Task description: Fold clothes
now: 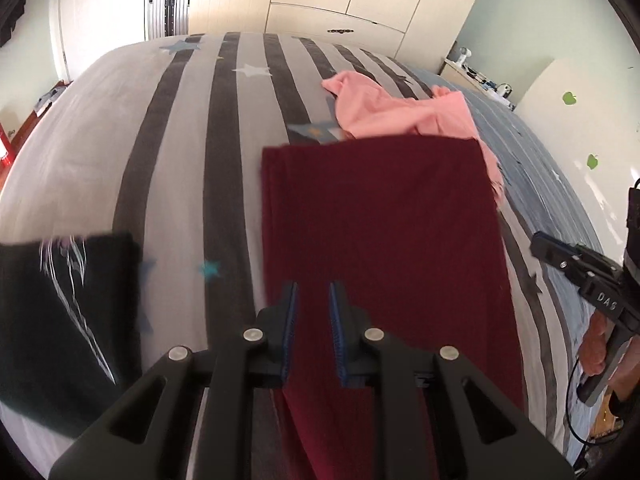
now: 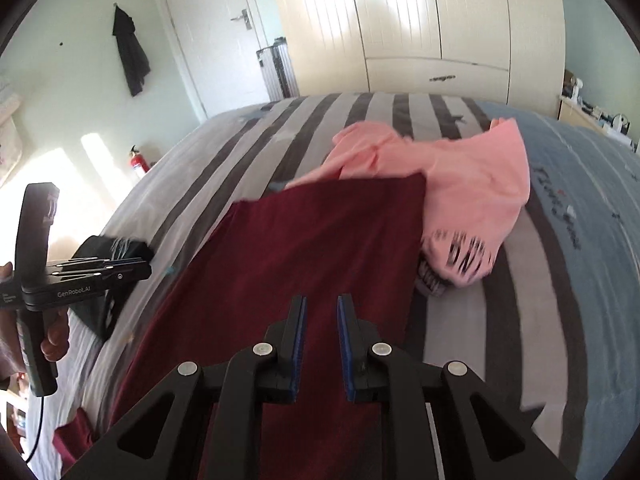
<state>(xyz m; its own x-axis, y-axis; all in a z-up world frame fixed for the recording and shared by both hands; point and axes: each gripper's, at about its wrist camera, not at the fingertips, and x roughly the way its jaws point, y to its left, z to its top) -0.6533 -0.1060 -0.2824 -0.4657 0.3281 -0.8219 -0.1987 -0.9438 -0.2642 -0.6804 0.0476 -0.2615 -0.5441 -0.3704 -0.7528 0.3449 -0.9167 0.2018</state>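
Clothes numbered three on the striped bed (image 1: 180,128): a maroon garment (image 1: 380,220) flat mid-bed, a crumpled pink one (image 1: 400,112) touching its far edge, a black one (image 1: 60,320) at the near left edge — blurred, cut off. The left gripper (image 1: 312,320) hovered over the maroon cloth, jaws parted, holding nothing.

From the right wrist, the right gripper (image 2: 320,340) likewise hung released above the maroon garment (image 2: 300,260). Pink garment's (image 2: 460,184) print was smeared. White wardrobes (image 2: 400,20) stood beyond.

Long garment (image 1: 384,240) lay lengthwise on bed (image 1: 180,140); crumpled shirt (image 1: 404,110) behind it, folded garment (image 1: 68,320) to its left.
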